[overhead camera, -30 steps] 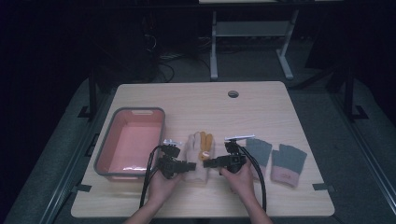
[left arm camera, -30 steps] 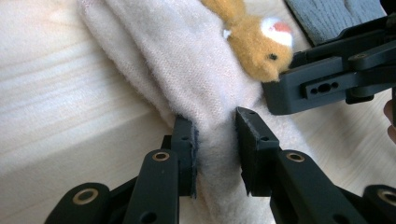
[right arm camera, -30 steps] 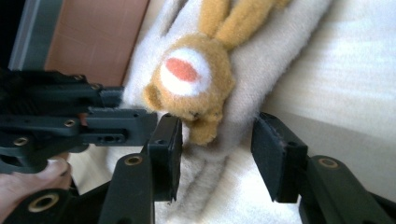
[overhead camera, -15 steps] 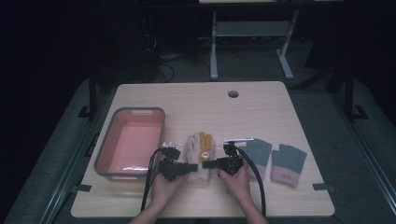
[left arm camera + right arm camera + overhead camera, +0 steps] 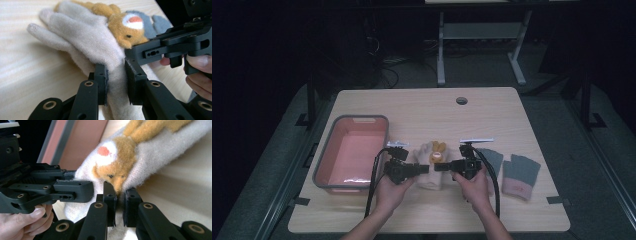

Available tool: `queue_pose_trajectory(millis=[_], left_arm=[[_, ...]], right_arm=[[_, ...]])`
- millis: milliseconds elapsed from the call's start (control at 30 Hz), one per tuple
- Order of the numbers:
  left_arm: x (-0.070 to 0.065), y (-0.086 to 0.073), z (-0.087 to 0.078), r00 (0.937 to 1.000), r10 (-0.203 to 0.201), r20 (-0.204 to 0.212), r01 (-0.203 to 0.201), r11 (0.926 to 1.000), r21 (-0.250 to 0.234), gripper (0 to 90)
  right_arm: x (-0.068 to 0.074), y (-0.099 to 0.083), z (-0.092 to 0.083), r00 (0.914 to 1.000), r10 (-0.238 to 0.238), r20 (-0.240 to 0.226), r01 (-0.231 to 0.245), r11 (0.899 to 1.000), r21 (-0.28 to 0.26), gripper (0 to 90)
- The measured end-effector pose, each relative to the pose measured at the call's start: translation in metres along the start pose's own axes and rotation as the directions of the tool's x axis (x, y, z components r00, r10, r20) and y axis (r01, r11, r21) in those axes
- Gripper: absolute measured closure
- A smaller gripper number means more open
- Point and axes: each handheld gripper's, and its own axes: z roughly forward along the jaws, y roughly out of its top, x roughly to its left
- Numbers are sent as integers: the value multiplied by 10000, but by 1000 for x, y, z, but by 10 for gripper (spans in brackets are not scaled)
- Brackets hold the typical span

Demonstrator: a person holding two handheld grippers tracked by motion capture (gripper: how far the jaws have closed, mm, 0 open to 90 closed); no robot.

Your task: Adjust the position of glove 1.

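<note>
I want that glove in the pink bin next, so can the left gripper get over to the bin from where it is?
Probably yes. The left gripper is shut on the cream glove, and the pink bin lies beside it with bare table between, but the right gripper grips the same glove.

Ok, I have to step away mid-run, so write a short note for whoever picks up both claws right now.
Left claw: shut on the cream glove, pinching its cuff side.
Right claw: shut on the same glove from the opposite side, just under the bear patch.
Glove sits mid-table, between the pink bin and the two grey gloves.
Done: both grips taken.
Left: probably carry the glove into the bin; grey gloves untouched.
</note>
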Motion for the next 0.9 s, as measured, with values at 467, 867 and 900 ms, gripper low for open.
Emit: queue_pose_trajectory(millis=[467,867,900], left_arm=[[0,23,-28,9991,122,418,-98,9982,-588,731],[3,44,-58,9983,236,539,-176,9938,-1100,731],[3,46,-61,9981,260,557,-195,9933,-1135,731]], right_arm=[[30,24,-13,9977,-668,-119,665,9975,-224,830],[61,49,-15,9923,-1199,-320,1191,9925,-267,830],[63,52,-15,9917,-1247,-324,1238,9919,-275,830]])
